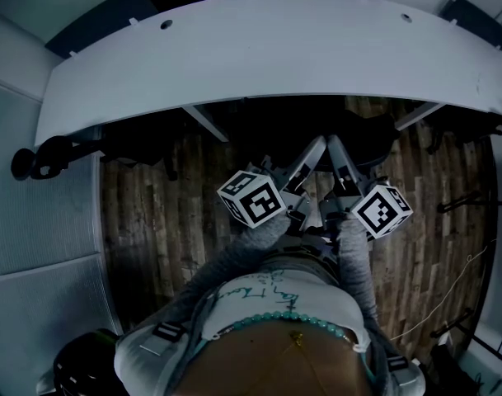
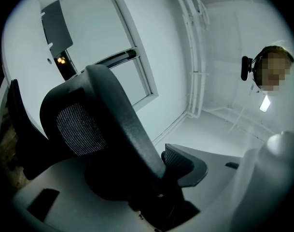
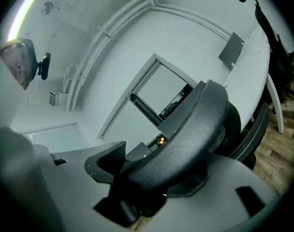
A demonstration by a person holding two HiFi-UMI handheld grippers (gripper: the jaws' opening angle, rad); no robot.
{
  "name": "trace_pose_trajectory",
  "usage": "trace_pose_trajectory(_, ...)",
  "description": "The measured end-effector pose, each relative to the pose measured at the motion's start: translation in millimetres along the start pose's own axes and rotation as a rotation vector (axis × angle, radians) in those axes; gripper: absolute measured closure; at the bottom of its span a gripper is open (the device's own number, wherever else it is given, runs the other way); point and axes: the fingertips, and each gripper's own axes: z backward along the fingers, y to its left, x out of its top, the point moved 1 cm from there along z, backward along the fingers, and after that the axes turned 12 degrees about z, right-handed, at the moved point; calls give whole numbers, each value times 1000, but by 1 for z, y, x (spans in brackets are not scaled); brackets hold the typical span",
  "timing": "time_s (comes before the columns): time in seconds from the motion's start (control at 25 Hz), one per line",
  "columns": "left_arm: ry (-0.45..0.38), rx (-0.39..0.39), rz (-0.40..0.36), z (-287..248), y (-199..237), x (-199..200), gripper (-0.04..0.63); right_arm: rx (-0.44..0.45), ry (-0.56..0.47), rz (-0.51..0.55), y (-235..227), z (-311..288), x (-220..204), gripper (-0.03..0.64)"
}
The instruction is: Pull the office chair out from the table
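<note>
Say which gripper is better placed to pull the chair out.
Right, marginally. Both left gripper and right gripper are shut on the chair, at its back rim, but it seems offset toward the right's side.

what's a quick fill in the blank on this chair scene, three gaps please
1. The black office chair stands tucked partly under the white ____.
2. Its top edge is clamped by the left tool and the ____ tool.
3. The floor is laid with dark ____ planks.
Missing words: table; right (the right tool); wood.
</note>
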Motion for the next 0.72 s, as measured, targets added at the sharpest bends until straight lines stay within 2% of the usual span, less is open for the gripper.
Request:
trace_pose_trajectory(0.2, -19, 15, -7, -3, -1, -10, 361, 26, 8, 16, -6, 5, 4, 360)
trace_pose_trajectory(0.72, -101, 52, -52, 1, -6, -29, 426, 88, 21, -22, -14, 21, 1, 416)
